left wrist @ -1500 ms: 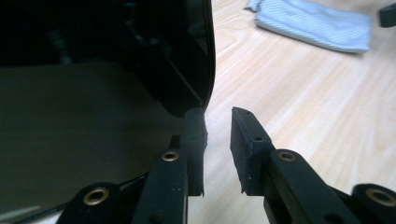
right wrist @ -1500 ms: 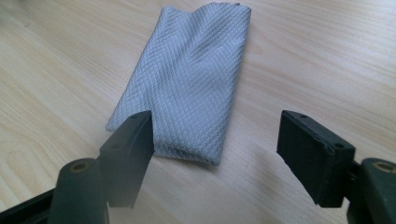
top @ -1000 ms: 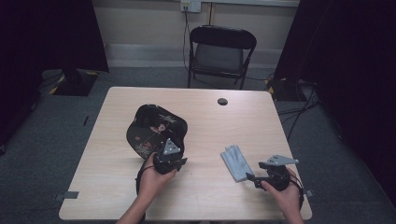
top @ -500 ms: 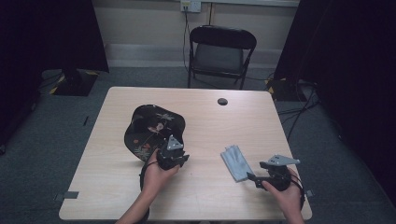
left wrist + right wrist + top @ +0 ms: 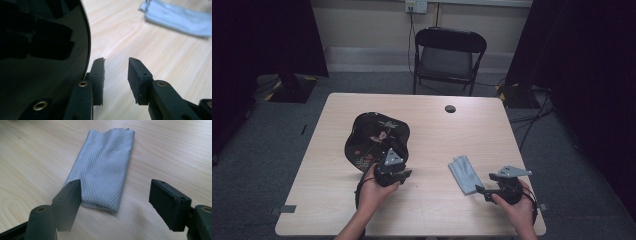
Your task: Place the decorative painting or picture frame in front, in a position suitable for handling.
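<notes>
Left gripper (image 5: 115, 72) sits with jaws slightly apart at the black plate's (image 5: 377, 137) near rim; right gripper (image 5: 115, 197), spread wide, faces the folded grey cloth's (image 5: 105, 170) near edge on bare bench (image 5: 452, 135)

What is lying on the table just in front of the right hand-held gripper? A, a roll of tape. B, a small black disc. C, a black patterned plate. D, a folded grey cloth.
D: the right gripper view shows the right hand-held gripper with its jaws open, and a folded grey cloth lying flat on the table just ahead of them.
</notes>
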Demonstrator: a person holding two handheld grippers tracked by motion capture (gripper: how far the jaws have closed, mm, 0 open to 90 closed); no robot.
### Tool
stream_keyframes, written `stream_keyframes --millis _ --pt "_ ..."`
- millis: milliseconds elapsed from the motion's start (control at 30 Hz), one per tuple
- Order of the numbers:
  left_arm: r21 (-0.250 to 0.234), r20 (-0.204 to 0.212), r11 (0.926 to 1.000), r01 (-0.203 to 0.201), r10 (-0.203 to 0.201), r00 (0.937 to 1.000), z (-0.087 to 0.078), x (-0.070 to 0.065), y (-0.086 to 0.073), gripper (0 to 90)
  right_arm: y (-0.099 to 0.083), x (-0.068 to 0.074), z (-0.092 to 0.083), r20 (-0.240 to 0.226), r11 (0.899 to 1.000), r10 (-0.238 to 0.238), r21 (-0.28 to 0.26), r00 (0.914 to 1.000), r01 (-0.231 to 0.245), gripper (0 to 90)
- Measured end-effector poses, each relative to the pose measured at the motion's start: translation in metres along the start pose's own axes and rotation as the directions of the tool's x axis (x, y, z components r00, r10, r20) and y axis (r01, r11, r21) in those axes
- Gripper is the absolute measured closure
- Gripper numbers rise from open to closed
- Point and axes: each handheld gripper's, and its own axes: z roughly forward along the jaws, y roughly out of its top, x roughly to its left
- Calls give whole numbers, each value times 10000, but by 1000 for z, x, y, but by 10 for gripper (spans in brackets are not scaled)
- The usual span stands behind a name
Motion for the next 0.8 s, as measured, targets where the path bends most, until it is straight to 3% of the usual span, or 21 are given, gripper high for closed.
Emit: stream_keyframes --millis 200,400,700,733,800 --pt "15 -183 10000 44 -44 9998 -15 6 -16 642 1 1 0 14 10000 -64 -4 10000 64 260" --pt "80 -102 9987 511 -510 9986 -28 14 -30 619 4 3 4 -57 9999 -120 55 9999 120 259" --pt "229 -585 9975 671 -656 9961 -42 22 -43 559 11 6 13 -230 9993 -345 152 9991 349 257" --pt "73 -627 9958 908 -901 9940 -45 24 -45 553 11 6 14 -232 9992 -372 142 9990 376 257" --pt "45 -640 9949 1008 -1003 9929 -49 26 -47 549 13 7 16 -288 9991 -404 132 9988 408 256"
